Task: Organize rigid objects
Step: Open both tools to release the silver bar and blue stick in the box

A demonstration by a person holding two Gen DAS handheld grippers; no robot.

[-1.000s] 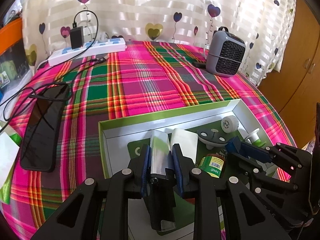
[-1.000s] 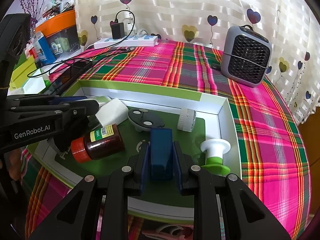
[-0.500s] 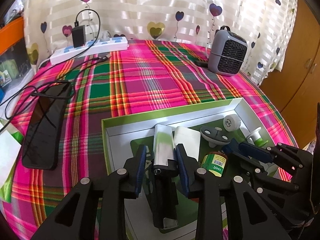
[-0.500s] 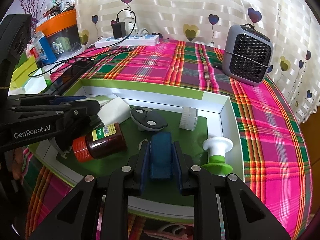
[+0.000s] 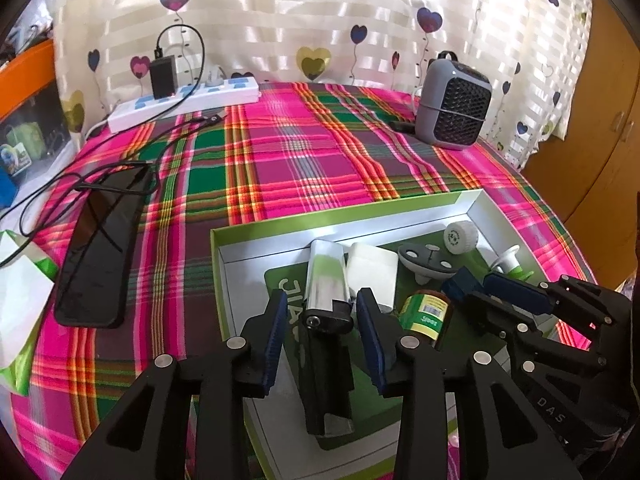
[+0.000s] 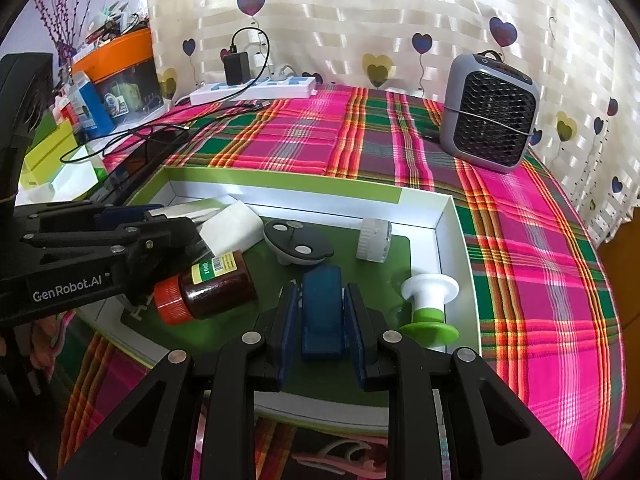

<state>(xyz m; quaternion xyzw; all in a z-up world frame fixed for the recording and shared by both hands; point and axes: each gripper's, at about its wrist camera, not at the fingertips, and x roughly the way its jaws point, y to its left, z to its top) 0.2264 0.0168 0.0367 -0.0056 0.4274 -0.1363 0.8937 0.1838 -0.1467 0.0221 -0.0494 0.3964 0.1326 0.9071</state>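
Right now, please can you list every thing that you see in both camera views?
box: 1, green and white, on plaid cloth
silver and black device: 1, in box, left side
white block: 1, beside device
brown bottle: 1, red cap, lying in box
dark disc: 1, box middle
white cap: 1, box rear
white-green knob: 1, box right
blue block: 1, between right fingers
heater: 1, grey
power strip: 1, white
phone: 1, black
left gripper: open
right gripper: open
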